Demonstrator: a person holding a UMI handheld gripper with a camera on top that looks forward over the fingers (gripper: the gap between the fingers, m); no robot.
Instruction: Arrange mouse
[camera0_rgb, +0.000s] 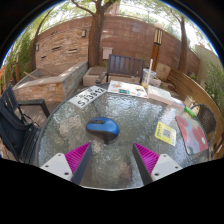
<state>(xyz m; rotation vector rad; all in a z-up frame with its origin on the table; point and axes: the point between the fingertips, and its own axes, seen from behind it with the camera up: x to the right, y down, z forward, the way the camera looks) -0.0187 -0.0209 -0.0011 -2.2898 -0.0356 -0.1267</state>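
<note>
A blue computer mouse (102, 127) lies on a round glass table (70, 130), just ahead of my fingers and a little left of the midline. My gripper (112, 158) is open and empty, with its two magenta pads (78, 156) wide apart. The mouse sits beyond the fingertips, not between them. Bare mottled tabletop shows between the fingers.
A yellow card or booklet (166, 133) lies right of the mouse, with a red item (193, 133) beyond it. A white sign with lettering (88, 96) lies at the table's far left. A dark chair (15, 120) stands left. Brick walls, a bench and boxes stand behind.
</note>
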